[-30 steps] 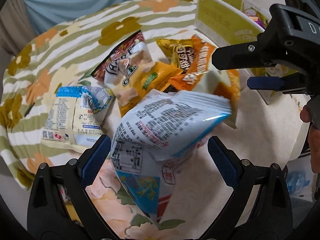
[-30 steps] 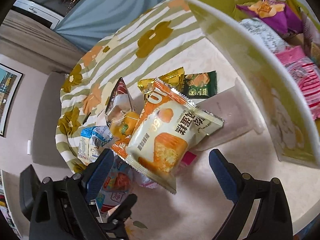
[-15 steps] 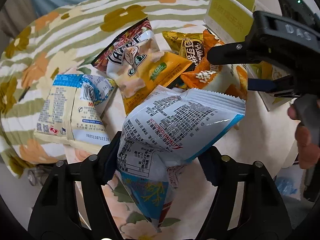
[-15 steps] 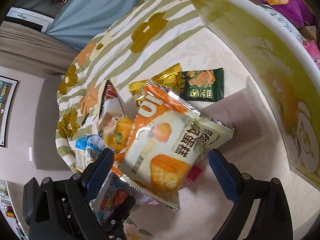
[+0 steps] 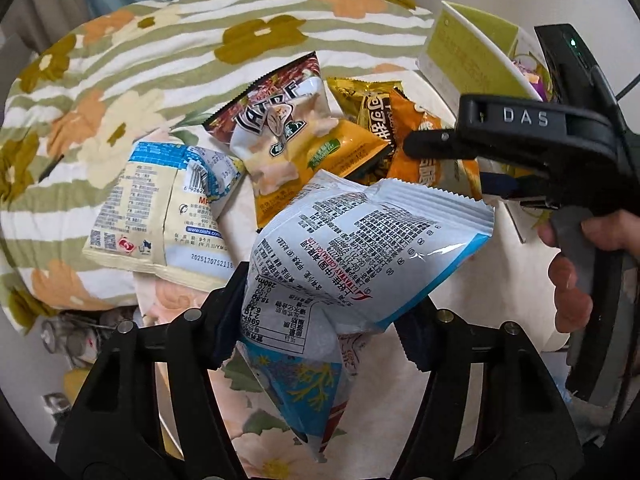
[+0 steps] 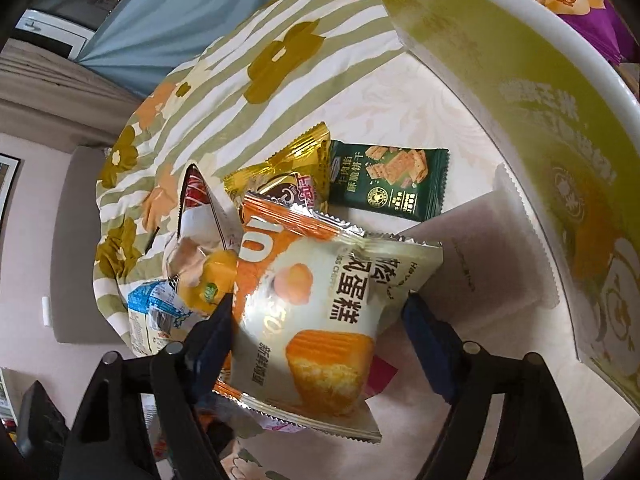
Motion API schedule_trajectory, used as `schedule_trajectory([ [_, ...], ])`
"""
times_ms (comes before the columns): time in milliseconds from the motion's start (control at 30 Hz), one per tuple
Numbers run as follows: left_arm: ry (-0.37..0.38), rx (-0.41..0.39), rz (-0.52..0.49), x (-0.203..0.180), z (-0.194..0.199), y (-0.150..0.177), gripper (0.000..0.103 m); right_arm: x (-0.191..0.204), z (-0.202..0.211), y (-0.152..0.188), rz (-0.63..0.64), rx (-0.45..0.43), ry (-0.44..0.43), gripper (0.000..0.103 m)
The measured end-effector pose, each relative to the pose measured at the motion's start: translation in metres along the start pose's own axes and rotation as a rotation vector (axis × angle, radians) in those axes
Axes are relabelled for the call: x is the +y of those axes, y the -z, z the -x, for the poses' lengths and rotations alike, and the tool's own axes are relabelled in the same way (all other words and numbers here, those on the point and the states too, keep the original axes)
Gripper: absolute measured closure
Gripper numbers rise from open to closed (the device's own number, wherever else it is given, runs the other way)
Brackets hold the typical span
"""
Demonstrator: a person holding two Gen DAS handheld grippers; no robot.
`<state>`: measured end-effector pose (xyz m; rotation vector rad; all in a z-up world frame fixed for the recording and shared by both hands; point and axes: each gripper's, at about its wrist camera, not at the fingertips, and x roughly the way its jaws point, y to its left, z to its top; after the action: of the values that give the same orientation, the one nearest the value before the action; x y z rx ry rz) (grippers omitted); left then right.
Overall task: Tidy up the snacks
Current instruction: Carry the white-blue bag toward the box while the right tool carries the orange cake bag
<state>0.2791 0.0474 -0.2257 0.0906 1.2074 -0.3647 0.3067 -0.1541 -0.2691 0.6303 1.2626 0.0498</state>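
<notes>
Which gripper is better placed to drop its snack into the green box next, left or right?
Right, probably. The right gripper, jaws closing around the orange cake packet, sits beside the green box. The left gripper, closing on the white-blue snack bag, is farther away.

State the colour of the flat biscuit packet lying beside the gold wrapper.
Dark green biscuit packet, with pale crackers pictured on it; the right wrist view shows it best.

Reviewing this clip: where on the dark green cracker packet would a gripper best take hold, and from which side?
The dark green cracker packet lies flat on the table, so a pinch across its face has nothing to bite. Probably best: come from above at its right crimped end, which faces bare table; its left end touches the gold packet.
</notes>
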Motion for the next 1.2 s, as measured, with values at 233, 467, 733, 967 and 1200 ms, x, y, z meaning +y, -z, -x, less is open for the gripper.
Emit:
schedule_trajectory([
  [233, 0.005, -0.030, -0.006, 0.001, 0.014, 0.002, 0.042, 0.001, 0.014, 0.006, 0.022, -0.026, -0.005, 0.037],
  [467, 0.012, -0.076, -0.004, 0.001, 0.038, 0.008, 0.042, 0.007, 0.037, 0.015, 0.034, -0.068, -0.027, 0.037],
  [733, 0.030, -0.156, -0.003, -0.002, 0.076, 0.008, 0.042, 0.023, 0.083, 0.029, 0.112, -0.166, -0.035, 0.037],
  [967, 0.083, -0.263, -0.054, -0.016, 0.113, -0.013, 0.042, 0.029, 0.137, 0.045, 0.153, -0.265, -0.030, 0.037],
  [1200, 0.099, -0.361, -0.108, -0.052, 0.141, -0.046, 0.042, 0.014, 0.192, 0.049, 0.164, -0.364, -0.006, 0.037],
])
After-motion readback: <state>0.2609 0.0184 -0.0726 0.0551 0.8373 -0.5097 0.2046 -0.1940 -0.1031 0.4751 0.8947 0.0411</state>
